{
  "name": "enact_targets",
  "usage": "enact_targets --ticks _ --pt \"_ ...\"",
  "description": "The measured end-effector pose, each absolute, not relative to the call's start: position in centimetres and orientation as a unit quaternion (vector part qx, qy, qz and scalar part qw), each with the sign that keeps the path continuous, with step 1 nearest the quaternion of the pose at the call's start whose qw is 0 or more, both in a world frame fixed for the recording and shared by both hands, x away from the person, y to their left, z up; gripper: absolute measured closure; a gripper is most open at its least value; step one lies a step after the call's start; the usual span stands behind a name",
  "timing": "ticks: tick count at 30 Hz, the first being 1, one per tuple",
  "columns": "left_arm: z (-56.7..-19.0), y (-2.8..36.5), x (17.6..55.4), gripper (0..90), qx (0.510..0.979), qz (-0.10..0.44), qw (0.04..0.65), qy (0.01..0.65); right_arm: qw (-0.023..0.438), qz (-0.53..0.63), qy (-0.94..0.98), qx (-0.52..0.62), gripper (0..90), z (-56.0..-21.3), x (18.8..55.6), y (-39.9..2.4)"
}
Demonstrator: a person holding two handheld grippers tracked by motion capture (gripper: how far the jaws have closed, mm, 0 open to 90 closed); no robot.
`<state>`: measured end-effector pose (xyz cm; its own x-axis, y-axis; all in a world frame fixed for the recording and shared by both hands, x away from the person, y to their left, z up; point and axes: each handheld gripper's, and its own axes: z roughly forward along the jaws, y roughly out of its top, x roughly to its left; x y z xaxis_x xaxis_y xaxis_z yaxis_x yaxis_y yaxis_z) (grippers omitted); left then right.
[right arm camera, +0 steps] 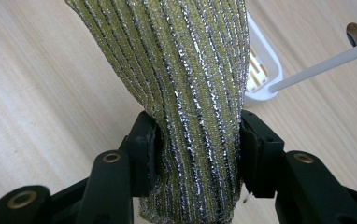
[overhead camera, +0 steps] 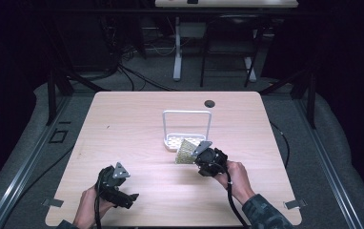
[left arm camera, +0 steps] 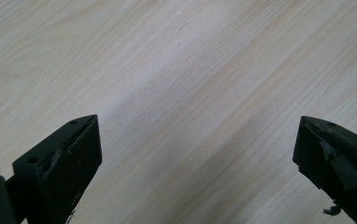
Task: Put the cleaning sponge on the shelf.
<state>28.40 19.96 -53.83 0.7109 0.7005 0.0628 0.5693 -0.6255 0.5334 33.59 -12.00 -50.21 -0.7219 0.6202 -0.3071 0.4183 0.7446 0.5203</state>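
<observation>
A yellow-green scouring sponge with silver glitter stripes is squeezed between the two black jaws of my right gripper. In the high view that sponge sticks out from the right gripper toward the left, just in front of a white rack with a tall wire handle. My left gripper rests near the table's front left, its jaws pointing right. In the left gripper view its jaws stand wide apart over bare wood, and the left gripper holds nothing.
The white rack's slotted base and its thin white bar lie just beyond the sponge. A dark cable hole sits in the light wooden table near its far edge. Another desk and cables stand on the floor behind.
</observation>
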Motion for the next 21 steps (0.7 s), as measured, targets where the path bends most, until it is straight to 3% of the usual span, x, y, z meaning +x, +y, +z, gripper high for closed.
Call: enact_targets --ticks 21 --pt "-53.9 19.8 28.4 0.8 0.892 0.131 0.249 0.355 0.251 0.193 0.905 0.285 52.2 -50.5 38.2 -10.1"
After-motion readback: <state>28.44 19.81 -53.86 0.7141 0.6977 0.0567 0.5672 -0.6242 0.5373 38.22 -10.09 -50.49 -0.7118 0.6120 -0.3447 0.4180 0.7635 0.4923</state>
